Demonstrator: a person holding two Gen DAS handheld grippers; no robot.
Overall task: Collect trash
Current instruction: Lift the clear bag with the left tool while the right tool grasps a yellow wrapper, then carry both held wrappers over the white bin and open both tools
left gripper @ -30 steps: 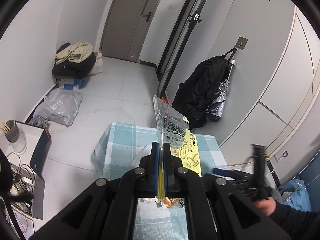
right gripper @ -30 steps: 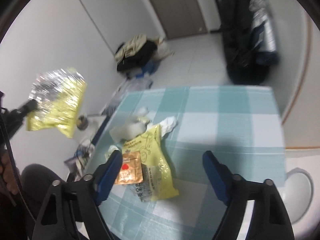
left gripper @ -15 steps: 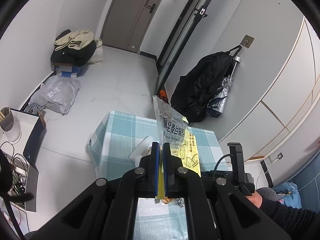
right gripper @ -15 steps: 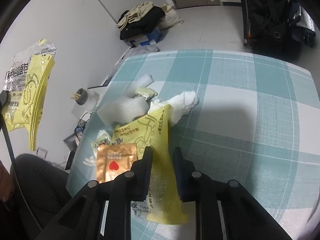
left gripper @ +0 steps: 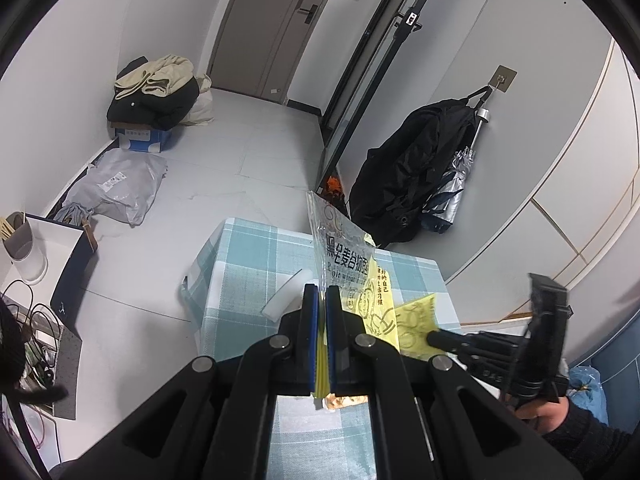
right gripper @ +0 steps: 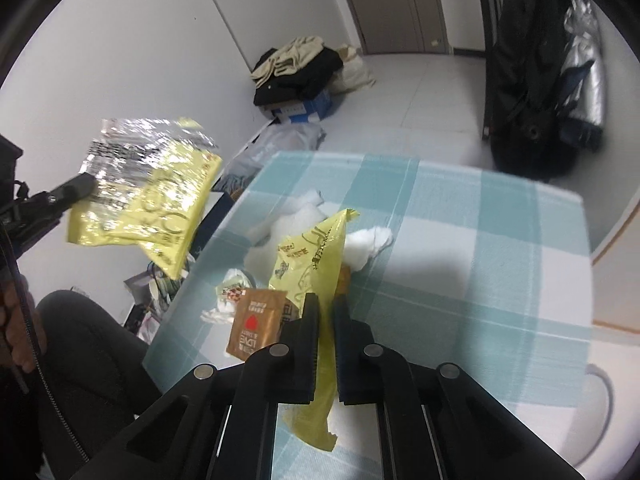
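Right wrist: yellow wrapper between gripper fingers

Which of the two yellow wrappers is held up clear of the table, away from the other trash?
The yellow-and-silver wrapper in the left claw. The plain yellow wrapper in the right claw still hangs low over the table's litter.

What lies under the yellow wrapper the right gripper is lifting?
Under the yellow wrapper, held by the right gripper: white foam, crumpled tissue, a brown sachet. Anything directly beneath stays hidden.
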